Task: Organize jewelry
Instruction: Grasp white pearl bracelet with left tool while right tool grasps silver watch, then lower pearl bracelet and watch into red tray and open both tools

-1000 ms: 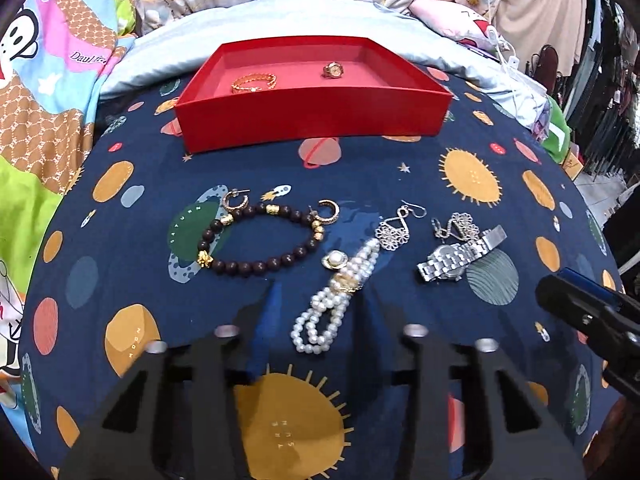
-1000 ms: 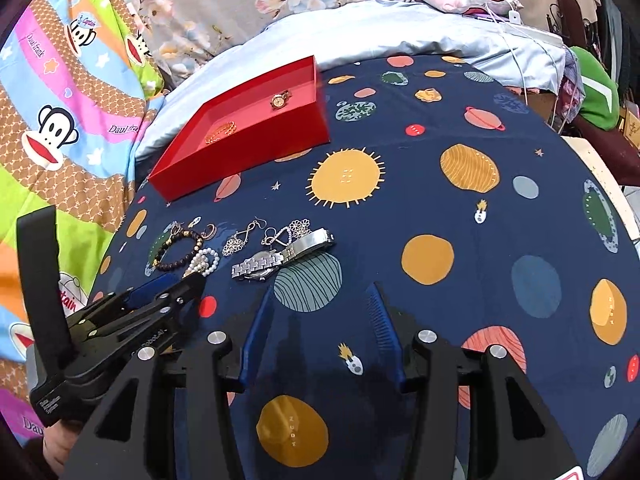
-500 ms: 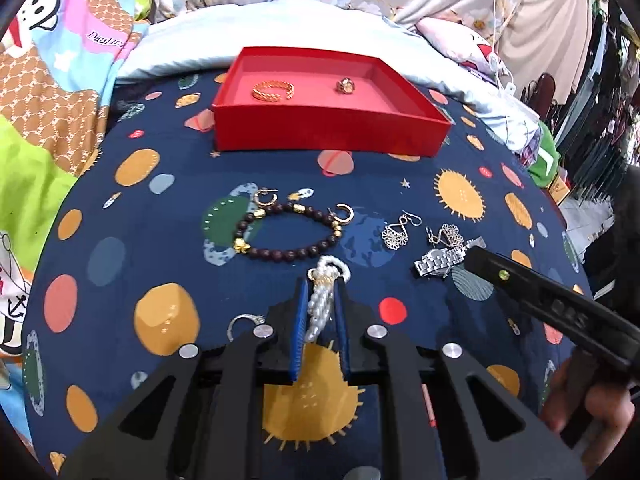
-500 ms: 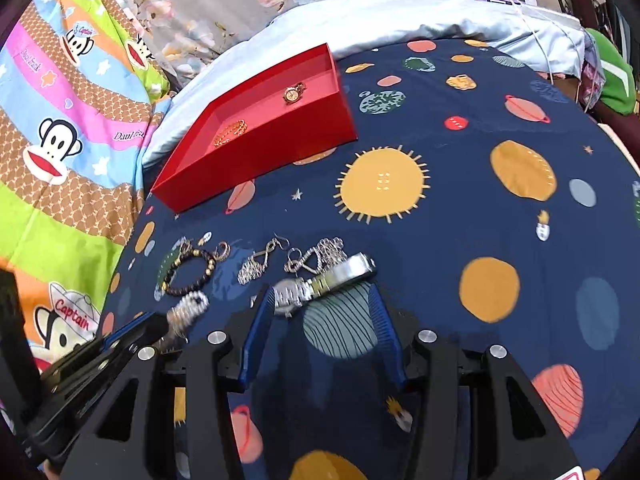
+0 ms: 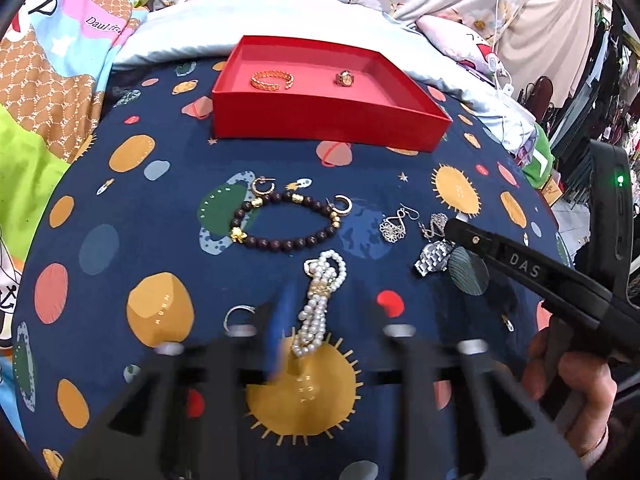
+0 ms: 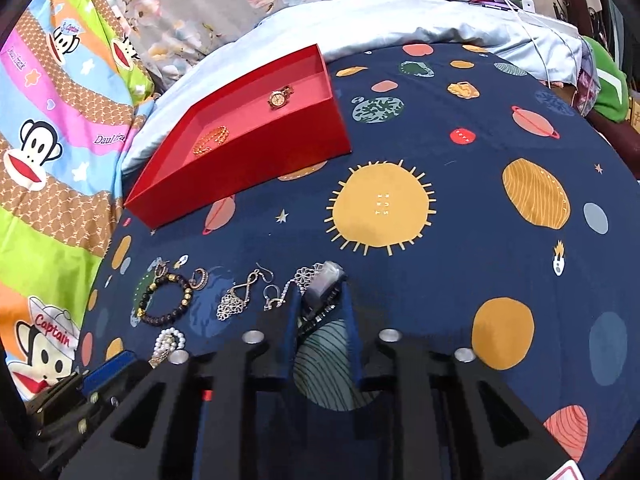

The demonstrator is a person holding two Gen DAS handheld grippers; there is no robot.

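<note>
My left gripper (image 5: 320, 320) is released, fingers blurred; the pearl bracelet (image 5: 320, 300) lies between them on the planet-print sheet (image 5: 160, 240). My right gripper (image 6: 320, 312) straddles the silver watch (image 6: 322, 292), whether it's clenched I cannot tell. Red tray (image 5: 320, 120) at 12 o'clock holds a gold bangle (image 5: 272, 79) and small watch (image 5: 345, 78). Bead bracelet (image 5: 286, 224) at 11 o'clock. Pearls: white, triple-strand, gold clasp.

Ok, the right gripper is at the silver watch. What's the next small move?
Probably close the right gripper fully and check its hold. The silver watch sits between its fingers on the bedspread, but a firm grip isn't clear. It then goes to the red box.
</note>
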